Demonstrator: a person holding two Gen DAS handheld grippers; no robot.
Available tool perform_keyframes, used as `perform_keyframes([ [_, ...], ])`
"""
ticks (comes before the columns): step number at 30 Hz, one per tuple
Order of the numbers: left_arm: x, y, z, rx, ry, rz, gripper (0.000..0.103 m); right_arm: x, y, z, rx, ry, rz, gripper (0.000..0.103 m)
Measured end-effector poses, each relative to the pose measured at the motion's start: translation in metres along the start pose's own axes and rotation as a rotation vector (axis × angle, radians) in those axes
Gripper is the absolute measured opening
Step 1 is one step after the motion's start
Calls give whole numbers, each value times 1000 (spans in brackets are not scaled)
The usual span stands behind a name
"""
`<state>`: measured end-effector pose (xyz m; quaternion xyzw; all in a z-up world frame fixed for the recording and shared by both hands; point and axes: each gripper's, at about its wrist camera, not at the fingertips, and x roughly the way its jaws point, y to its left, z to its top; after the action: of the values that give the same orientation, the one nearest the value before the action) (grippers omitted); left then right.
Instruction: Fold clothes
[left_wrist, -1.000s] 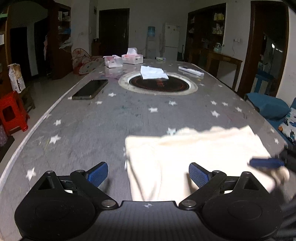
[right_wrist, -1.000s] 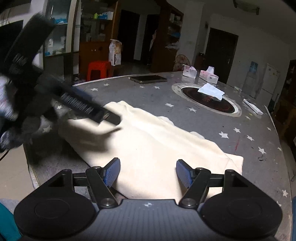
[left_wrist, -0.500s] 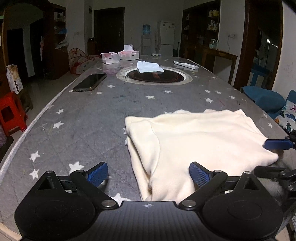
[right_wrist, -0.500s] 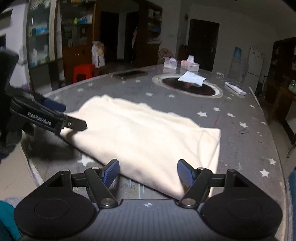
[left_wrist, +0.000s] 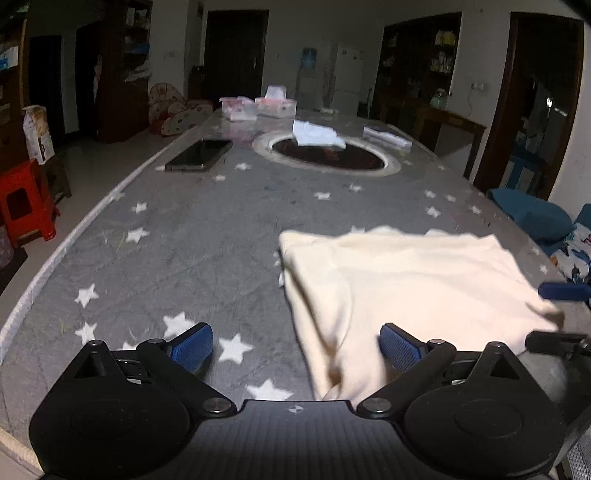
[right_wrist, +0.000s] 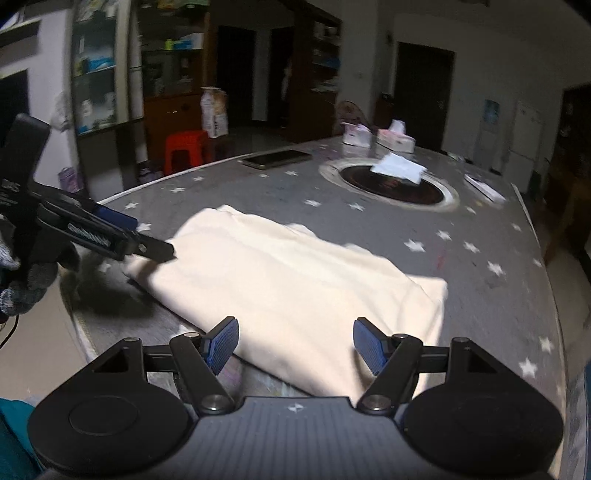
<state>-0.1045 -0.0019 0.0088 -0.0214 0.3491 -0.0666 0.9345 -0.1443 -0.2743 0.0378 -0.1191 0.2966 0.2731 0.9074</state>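
left tongs (left_wrist: 295, 349) wide | right tongs (right_wrist: 294, 345) wide | cream garment (right_wrist: 295, 280) between, seemingly ungripped

We see a grey worktop (left_wrist: 207, 236) dotted with white stars, with a round dark hotplate (left_wrist: 327, 157) sunk in its middle and a white tissue (left_wrist: 316, 133) lying across the far rim. A phone (left_wrist: 199, 154) rests near the left edge. At the far end stand two tissue boxes (left_wrist: 275, 105) side by side, and a long white packet (left_wrist: 386, 136) lies to the right of the hotplate. Off the worktop, a red stool (left_wrist: 24, 203) stands on the floor to the left with a paper bag (left_wrist: 37, 134) behind it. A fridge (left_wrist: 347, 79) stands against the back wall, and a blue cushion (left_wrist: 532, 216) sits at right.
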Motion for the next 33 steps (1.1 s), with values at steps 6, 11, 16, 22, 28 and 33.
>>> perform_keyframes([
  [6, -7, 11, 3, -28, -15, -13, 98, 13, 25, 14, -101, 12, 61, 67],
  [11, -15, 29, 13, -80, -42, 12, 98, 22, 54, 28, -208, 11, 133, 65],
  [16, -17, 44, 19, -167, -31, 4, 99, 34, 88, 33, -322, 17, 187, 58],
  [22, -14, 57, 23, -274, -3, -64, 99, 47, 115, 37, -417, 30, 210, 48],
  [28, -6, 55, 26, -348, 30, -132, 100, 62, 132, 33, -480, 43, 189, 35],
  [33, 7, 52, 25, -416, 79, -190, 100, 63, 122, 38, -421, 15, 185, 15],
])
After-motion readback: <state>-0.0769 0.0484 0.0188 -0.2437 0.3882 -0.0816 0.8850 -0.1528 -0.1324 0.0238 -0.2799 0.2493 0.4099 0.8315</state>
